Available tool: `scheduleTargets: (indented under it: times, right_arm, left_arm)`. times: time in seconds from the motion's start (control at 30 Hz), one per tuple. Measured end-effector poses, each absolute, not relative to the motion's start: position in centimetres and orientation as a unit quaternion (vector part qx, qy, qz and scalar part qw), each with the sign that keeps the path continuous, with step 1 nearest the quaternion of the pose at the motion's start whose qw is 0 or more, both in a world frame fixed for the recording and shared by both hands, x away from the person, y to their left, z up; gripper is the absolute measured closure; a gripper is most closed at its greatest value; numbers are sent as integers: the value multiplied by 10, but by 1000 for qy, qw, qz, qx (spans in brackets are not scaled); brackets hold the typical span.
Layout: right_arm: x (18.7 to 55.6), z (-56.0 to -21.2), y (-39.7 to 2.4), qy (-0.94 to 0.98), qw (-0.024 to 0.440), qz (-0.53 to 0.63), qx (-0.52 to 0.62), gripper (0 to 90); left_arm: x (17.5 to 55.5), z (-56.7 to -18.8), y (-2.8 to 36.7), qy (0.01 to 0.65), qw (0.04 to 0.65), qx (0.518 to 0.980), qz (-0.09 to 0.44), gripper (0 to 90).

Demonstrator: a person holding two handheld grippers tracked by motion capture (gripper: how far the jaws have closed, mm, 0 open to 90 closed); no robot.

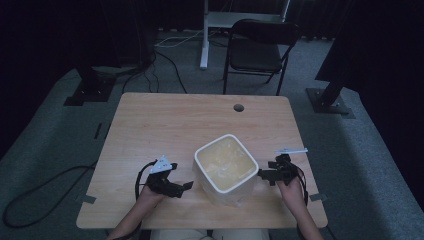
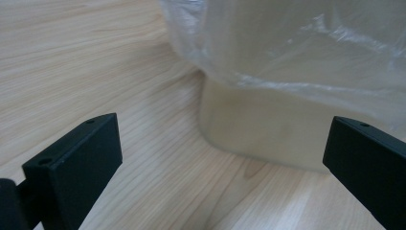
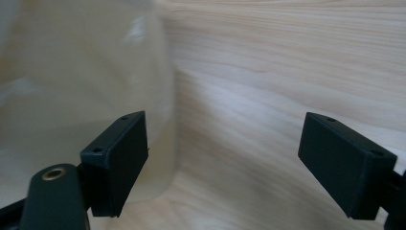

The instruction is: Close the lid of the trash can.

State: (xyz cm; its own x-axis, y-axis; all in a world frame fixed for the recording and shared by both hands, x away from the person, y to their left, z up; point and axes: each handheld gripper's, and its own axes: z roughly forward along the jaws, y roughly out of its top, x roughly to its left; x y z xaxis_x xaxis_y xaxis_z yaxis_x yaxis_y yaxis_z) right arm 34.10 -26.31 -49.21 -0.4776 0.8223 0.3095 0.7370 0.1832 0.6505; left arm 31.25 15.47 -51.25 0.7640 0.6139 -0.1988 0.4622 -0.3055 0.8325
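A cream square bin (image 1: 226, 169) lined with a clear plastic bag stands on the wooden table (image 1: 165, 125), near its front edge. My left gripper (image 1: 186, 186) sits just left of the bin, jaws open and empty. In the left gripper view the bin's lower corner (image 2: 268, 129) and the bag's draped edge (image 2: 297, 43) lie ahead of the open gripper (image 2: 225, 163). My right gripper (image 1: 264, 174) is at the bin's right side, open. In the right gripper view the bin's wall (image 3: 72, 96) fills the left, with the left jaw close beside it and nothing between the open gripper (image 3: 225, 163).
A round cable hole (image 1: 238, 107) is near the table's far edge. Behind the table stand a black folding chair (image 1: 260, 47) and a white stand (image 1: 205, 35). Black stand bases (image 1: 90, 90) (image 1: 327, 100) flank the table on the carpet. Cables trail at the left.
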Motion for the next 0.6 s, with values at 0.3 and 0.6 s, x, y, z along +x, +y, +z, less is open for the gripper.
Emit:
scheduleTargets:
  times: [0.3, 0.6]
  right_arm:
    - [330, -489, -252, 787, 46, 391, 476, 222]
    - [323, -490, -254, 788, 42, 403, 463, 244]
  left_arm:
    - [317, -514, 131, 302, 478, 823, 55, 4]
    - [322, -513, 134, 314, 472, 821, 66, 5]
